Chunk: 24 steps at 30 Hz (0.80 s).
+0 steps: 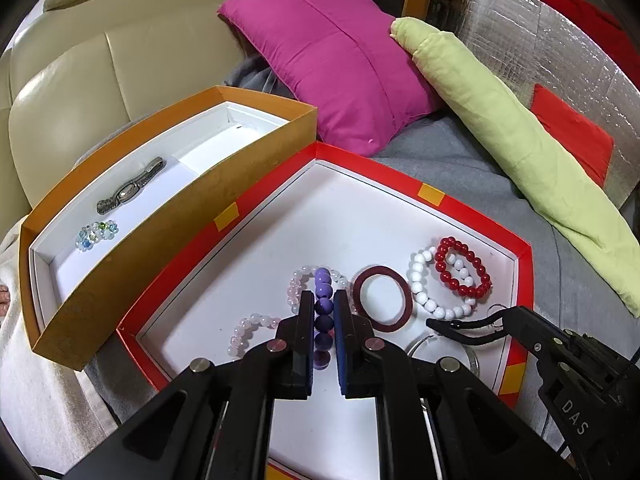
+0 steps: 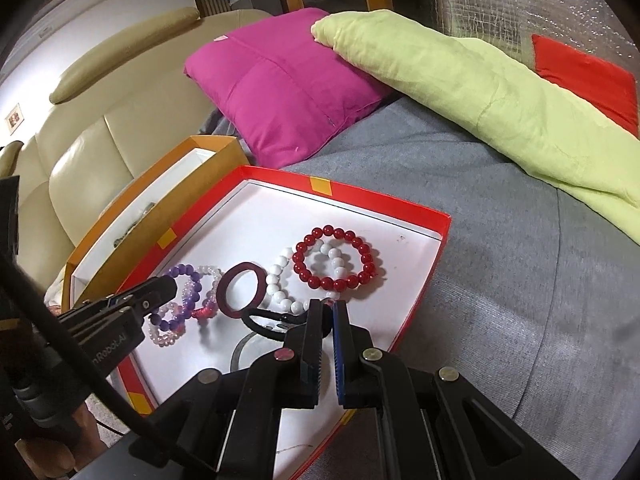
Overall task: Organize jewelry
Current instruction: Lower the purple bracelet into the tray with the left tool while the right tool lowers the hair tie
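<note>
My left gripper (image 1: 324,300) is pinched on the purple bead bracelet (image 1: 323,312) in the red tray (image 1: 224,240); right gripper (image 2: 327,312) is nearly closed w/ nothing clearly held. Lift straight, slow, so the pink strands don't snag, then over to the orange box (image 1: 168,216).

"DAS" on right hand-held gripper (image 1: 436,326)

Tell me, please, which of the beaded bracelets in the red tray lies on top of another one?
The red beaded bracelet: it overlaps the white beaded bracelet, whose beads show inside its ring, at the tray's right side.
</note>
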Each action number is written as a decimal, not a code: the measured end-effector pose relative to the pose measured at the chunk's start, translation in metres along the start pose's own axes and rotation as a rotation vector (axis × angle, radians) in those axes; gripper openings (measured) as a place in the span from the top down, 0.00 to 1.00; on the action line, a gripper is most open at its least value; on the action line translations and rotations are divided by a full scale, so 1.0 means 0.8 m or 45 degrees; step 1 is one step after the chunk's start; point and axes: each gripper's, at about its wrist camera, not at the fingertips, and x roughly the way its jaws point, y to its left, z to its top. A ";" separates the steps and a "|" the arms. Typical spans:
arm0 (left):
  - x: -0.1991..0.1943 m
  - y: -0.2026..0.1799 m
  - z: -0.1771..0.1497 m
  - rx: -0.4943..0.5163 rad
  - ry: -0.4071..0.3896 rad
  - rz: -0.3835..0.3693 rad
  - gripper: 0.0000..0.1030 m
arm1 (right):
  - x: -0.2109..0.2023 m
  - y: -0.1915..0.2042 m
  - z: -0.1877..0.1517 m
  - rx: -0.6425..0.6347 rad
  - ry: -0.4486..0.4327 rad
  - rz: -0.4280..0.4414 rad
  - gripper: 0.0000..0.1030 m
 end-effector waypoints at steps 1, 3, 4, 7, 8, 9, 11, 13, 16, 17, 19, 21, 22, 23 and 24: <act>0.000 0.002 0.000 -0.007 0.000 0.002 0.91 | 0.000 0.000 0.000 -0.002 0.000 -0.001 0.95; 0.000 0.004 0.001 -0.013 0.000 0.007 0.91 | 0.000 0.001 0.000 0.000 0.000 -0.001 0.95; 0.000 0.005 0.001 -0.015 0.001 0.008 0.91 | 0.001 0.001 0.001 0.002 -0.001 0.000 0.95; 0.001 0.006 0.001 -0.016 0.002 0.014 0.91 | 0.002 0.003 0.001 -0.002 0.001 0.002 0.95; 0.001 0.006 0.001 -0.016 0.004 0.018 0.91 | 0.003 0.003 0.000 -0.002 0.002 0.003 0.95; 0.002 0.006 0.001 -0.016 0.009 0.021 0.91 | 0.004 0.003 0.000 -0.002 0.004 0.005 0.95; 0.004 0.007 0.001 -0.018 0.017 0.026 0.91 | 0.006 0.004 0.001 0.000 0.008 0.006 0.95; 0.005 0.008 0.001 -0.020 0.018 0.030 0.91 | 0.008 0.005 0.000 0.001 0.012 0.008 0.95; 0.005 0.010 0.001 -0.025 0.020 0.031 0.91 | 0.009 0.006 0.000 -0.001 0.012 0.009 0.95; 0.005 0.011 0.001 -0.027 0.020 0.033 0.91 | 0.010 0.006 0.000 0.000 0.011 0.009 0.95; 0.006 0.012 0.001 -0.029 0.022 0.035 0.91 | 0.010 0.007 0.001 -0.003 0.012 0.007 0.95; 0.007 0.012 0.001 -0.031 0.025 0.039 0.91 | 0.011 0.007 0.001 -0.001 0.011 0.004 0.95; 0.007 0.012 0.001 -0.033 0.027 0.040 0.91 | 0.011 0.007 0.001 0.000 0.012 0.002 0.95; 0.007 0.012 0.001 -0.037 0.028 0.043 0.91 | 0.012 0.007 0.001 0.001 0.014 0.002 0.95; 0.007 0.013 0.001 -0.040 0.028 0.046 0.91 | 0.012 0.007 0.001 0.001 0.014 0.001 0.95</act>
